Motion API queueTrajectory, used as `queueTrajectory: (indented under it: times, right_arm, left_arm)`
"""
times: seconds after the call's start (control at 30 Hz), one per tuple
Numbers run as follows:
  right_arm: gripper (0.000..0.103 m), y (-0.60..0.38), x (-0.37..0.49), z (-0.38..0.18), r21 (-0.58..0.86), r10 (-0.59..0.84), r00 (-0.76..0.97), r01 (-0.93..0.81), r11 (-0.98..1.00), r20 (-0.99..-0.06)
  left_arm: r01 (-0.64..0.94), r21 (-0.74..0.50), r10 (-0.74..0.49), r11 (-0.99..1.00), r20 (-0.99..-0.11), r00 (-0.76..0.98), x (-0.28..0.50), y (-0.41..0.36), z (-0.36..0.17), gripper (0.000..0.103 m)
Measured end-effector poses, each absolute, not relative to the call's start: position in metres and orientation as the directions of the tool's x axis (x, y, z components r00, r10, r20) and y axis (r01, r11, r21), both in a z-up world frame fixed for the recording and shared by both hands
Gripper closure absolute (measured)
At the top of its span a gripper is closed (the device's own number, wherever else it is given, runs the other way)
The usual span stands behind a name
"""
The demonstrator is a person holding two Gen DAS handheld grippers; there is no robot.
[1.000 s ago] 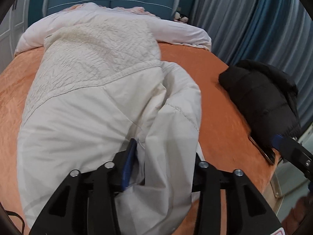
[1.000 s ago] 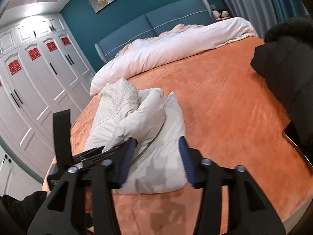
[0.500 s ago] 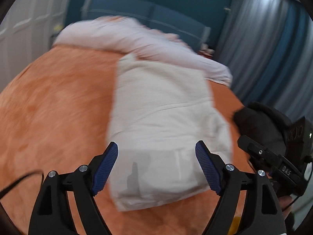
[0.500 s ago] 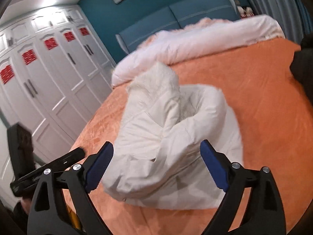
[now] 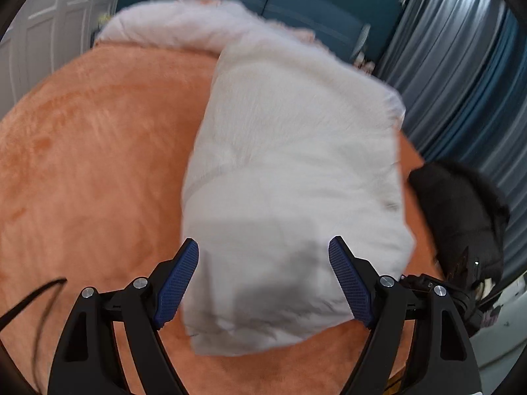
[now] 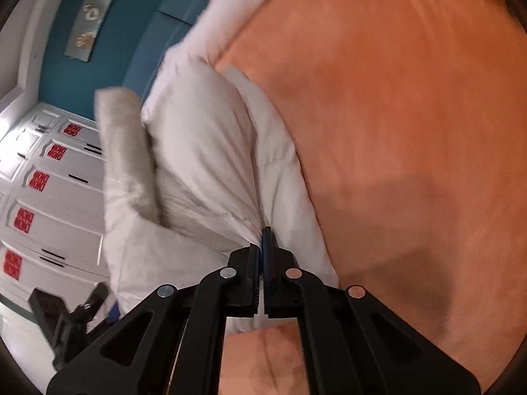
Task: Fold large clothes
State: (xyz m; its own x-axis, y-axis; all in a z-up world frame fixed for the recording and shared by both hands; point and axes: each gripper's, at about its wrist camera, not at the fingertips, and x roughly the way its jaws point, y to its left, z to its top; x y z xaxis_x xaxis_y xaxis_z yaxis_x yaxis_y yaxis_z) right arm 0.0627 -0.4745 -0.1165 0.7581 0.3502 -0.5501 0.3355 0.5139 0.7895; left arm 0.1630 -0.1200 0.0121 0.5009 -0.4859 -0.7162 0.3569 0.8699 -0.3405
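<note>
the right tool (image 6: 262, 240) has just snapped together and now pinches a thin fold of the white coat (image 6: 204, 164) at its near edge, with cloth bunched between the pads. the left tool (image 5: 263, 263) has opened in the last second, stands wide apart, and hangs over the near end of the coat (image 5: 290, 177), gripping nothing. the coat lies half folded in a thick bundle on the orange bed (image 5: 92, 164), with a black coat (image 5: 461, 217) just beside it at the right edge. to do this fold well, i judge the right grip needs more than a skin of fabric, since padded cloth slips. the left should clamp the matching corner so both lift evenly. beyond lies a white duvet (image 5: 171, 23).
</note>
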Motion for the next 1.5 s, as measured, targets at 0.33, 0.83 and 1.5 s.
queueTrajectory:
  times: [0.33, 0.83, 1.5]
  right_arm:
    - [0.038, -0.444, 0.075, 0.026, 0.585, 0.208, 0.855, 0.130, 0.801, -0.475]
    - [0.101, -0.447, 0.151, 0.021, 0.642, 0.230, 0.872, 0.119, 0.758, -0.433]
    - [0.093, -0.512, 0.106, 0.009, 0.628, 0.096, 0.861, 0.284, 0.725, -0.500]
  left_arm:
    - [0.344, -0.284, -0.435, 0.895, -0.724, 0.535, 0.163, -0.136, -0.001, 0.022]
    - [0.254, -0.370, -0.435, 0.894, -0.575, 0.693, 0.226, -0.081, 0.092, 0.025]
    - [0.307, -0.277, -0.409, 0.911, -0.707, 0.576, 0.274, -0.198, 0.019, 0.024]
